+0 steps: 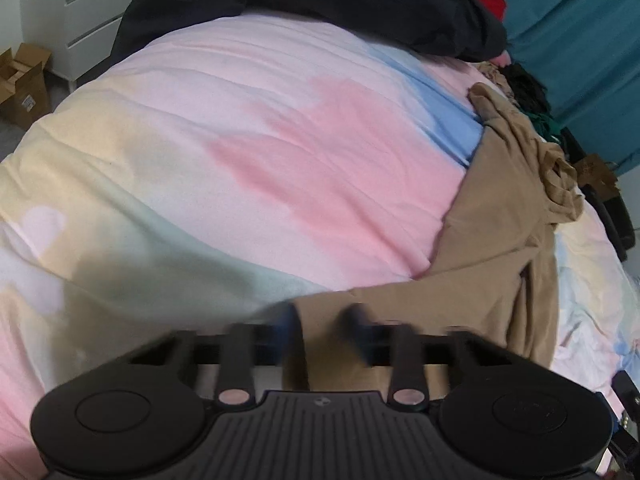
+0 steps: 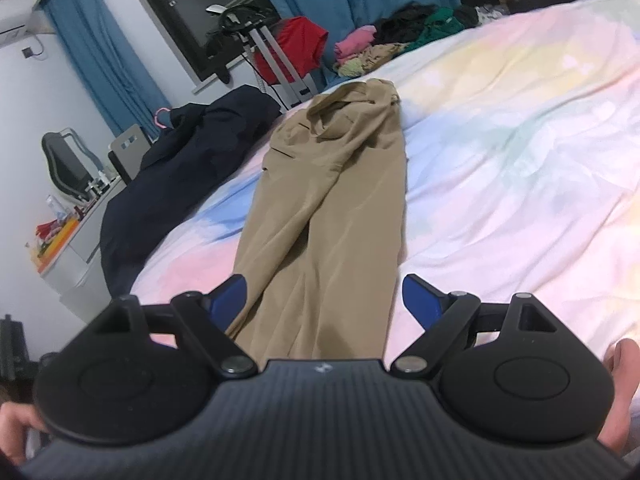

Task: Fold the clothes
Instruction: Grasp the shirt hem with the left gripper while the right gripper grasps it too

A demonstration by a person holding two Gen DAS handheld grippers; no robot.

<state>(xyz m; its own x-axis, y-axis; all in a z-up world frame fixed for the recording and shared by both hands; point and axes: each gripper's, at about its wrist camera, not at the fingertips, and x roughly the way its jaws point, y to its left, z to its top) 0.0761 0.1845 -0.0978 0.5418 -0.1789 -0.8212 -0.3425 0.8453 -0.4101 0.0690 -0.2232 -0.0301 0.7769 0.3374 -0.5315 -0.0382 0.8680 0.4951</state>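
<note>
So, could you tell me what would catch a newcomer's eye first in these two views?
The tan trousers stretch lengthwise across the pastel duvet, running away from the wide-open right gripper. Next comes the dark garment heaped at the bed's left edge. In the left wrist view, the blurred left gripper sits at the trousers' near edge.

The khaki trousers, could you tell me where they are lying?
The khaki trousers lie lengthwise on the pastel duvet, right of the dark coat, between the right gripper's open fingers.

Trousers (image 2: 328, 216) lie lengthwise mid-frame on bed (image 2: 520, 160); dark garment (image 2: 180, 168) at left; clothes pile (image 2: 400, 40) behind, upper centre.
</note>
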